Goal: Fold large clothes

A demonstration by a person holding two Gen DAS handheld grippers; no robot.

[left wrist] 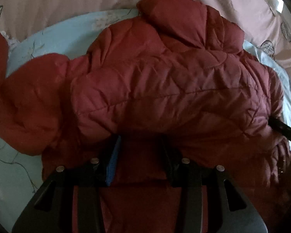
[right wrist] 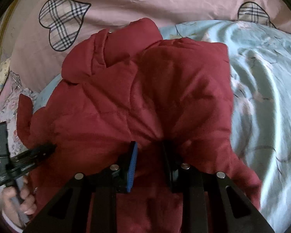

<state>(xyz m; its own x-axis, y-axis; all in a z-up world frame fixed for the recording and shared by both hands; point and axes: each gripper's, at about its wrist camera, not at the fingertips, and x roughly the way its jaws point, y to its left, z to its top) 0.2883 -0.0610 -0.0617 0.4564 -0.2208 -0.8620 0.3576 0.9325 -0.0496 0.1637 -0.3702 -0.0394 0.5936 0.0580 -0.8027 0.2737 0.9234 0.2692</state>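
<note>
Red jacket [right wrist: 145, 101] pinched in right jaws; left jaws prob. loose.

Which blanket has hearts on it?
The pink blanket, behind the coat: it has checked hearts. The blue sheet under the coat has only flowers.

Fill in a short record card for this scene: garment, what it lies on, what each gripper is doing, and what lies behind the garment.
garment: red padded jacket, crumpled, not yet folded flat
surface: light blue floral sheet
left gripper: jaws parted, jacket fabric between them, not visibly pinched
right gripper: pinching a bunched fold of the jacket
behind: pink bedding with a plaid heart print
person: a hand holding the left gripper's handle
</note>
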